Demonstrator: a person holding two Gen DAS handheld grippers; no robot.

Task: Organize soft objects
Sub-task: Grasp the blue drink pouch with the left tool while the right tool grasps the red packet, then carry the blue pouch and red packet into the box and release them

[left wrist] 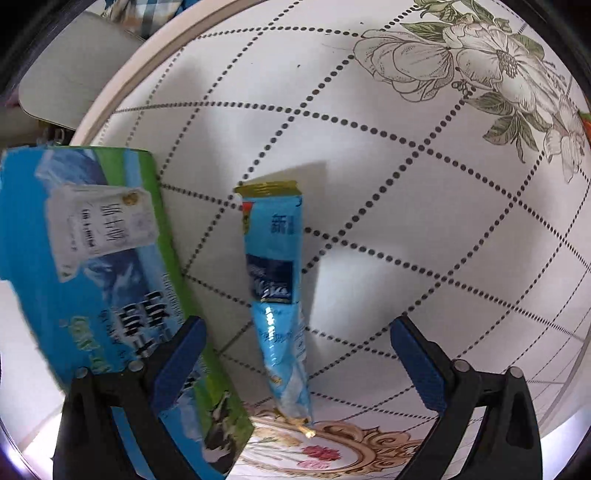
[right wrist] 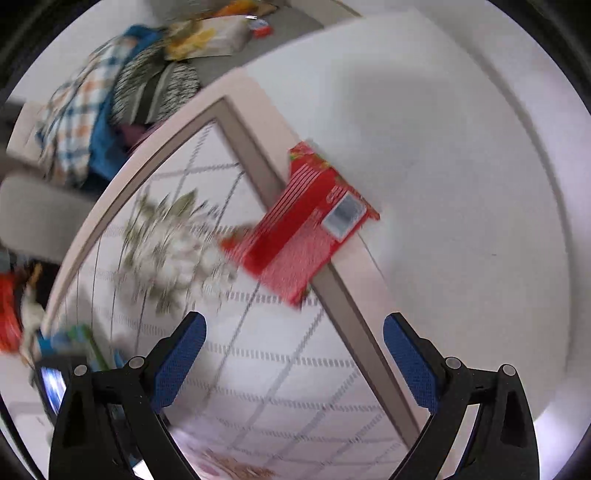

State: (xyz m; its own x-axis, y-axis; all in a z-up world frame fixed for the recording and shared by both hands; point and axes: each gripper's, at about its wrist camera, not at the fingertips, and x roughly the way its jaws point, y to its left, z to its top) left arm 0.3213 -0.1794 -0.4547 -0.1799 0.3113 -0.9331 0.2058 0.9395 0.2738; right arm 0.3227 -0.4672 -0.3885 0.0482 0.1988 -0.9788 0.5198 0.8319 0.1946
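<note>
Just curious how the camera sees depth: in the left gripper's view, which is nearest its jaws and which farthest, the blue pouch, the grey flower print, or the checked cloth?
1. Blue pouch, between the jaws.
2. Grey flower print, upper right.
3. Checked cloth, top left, beyond the table edge.

My left wrist view was bright and mostly sharp, with a hard shadow beside the blue sachet [left wrist: 275, 280] and glare on its foil. My right wrist view was smeared by motion blur. Both views bent strongly toward dark, vignetted edges.
</note>
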